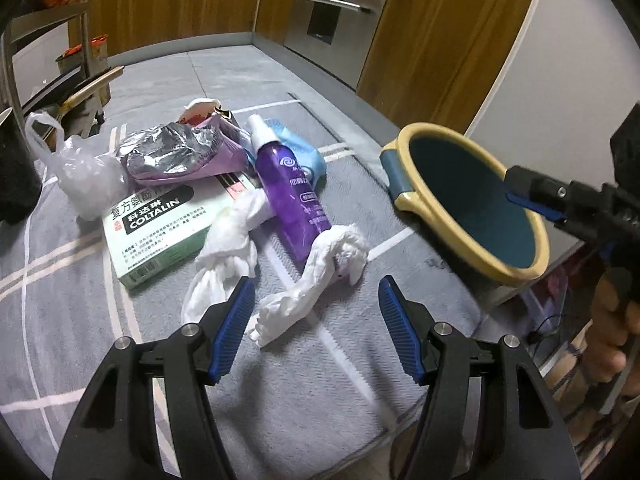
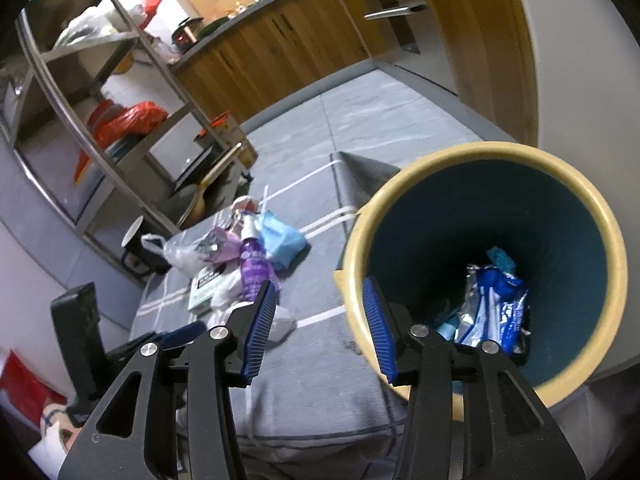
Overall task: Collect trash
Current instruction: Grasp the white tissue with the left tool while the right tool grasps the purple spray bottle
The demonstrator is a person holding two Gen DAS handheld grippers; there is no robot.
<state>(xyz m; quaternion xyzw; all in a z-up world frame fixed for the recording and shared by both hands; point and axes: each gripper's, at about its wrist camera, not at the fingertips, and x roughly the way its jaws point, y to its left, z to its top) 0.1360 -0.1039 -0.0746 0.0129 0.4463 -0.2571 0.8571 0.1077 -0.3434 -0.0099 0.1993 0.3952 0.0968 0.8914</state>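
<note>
Left wrist view showed the left gripper hovering over a grey striped cloth with its blue-padded jaws standing apart and nothing between them. Just beyond its fingertips lay a twisted white tissue, and a second crumpled tissue lay beside it on the left. Behind these a purple spray bottle lay on its side, its far end near a blue packet. To its left sat a green medicine box, partly under a crumpled foil wrapper, and a clear plastic bag stood further left. At the right stood a blue bin with a yellow rim; the right gripper reached over its rim, held by a hand.

Right wrist view showed the right gripper with its jaws apart and empty, one pad over the bin's near rim. Inside the bin lay a blue and white wrapper and smaller bits I could not make out. The trash pile, with the spray bottle and the blue packet, lay on the cloth to the bin's left, apart from it. A metal shelf rack stood behind.
</note>
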